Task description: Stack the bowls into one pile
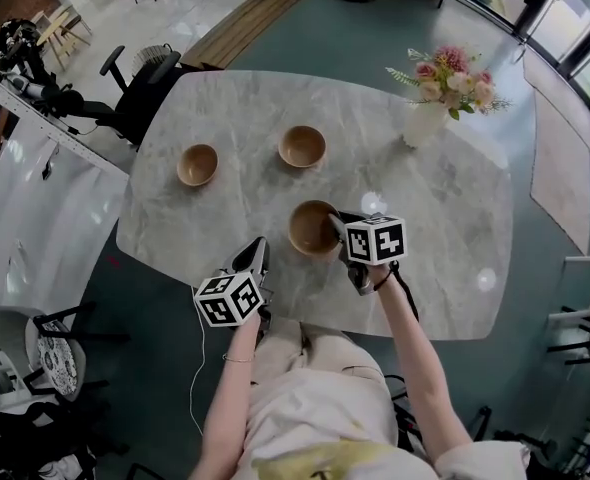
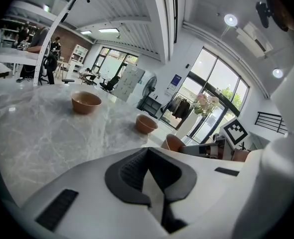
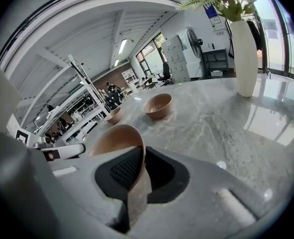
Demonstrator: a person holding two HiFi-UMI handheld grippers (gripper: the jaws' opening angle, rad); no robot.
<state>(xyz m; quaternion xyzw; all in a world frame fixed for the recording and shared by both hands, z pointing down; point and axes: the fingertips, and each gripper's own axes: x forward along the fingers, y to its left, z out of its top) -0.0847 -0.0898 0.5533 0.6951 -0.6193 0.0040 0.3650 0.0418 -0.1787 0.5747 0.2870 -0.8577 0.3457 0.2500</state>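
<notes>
Three brown, round bowls are seen mouth up over the marble table (image 1: 425,198). The first bowl (image 1: 197,164) is set toward the left edge. The second bowl (image 1: 302,146) is set mid-table, nearer the far edge. The third bowl (image 1: 313,228), nearest the front edge, is pinched at its rim by the right gripper (image 1: 337,226).

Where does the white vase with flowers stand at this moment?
In the head view the vase stands at the far right part of the table, to the right of the far middle bowl.

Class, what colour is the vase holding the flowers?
White: the vase shows best in the right gripper view.
</notes>
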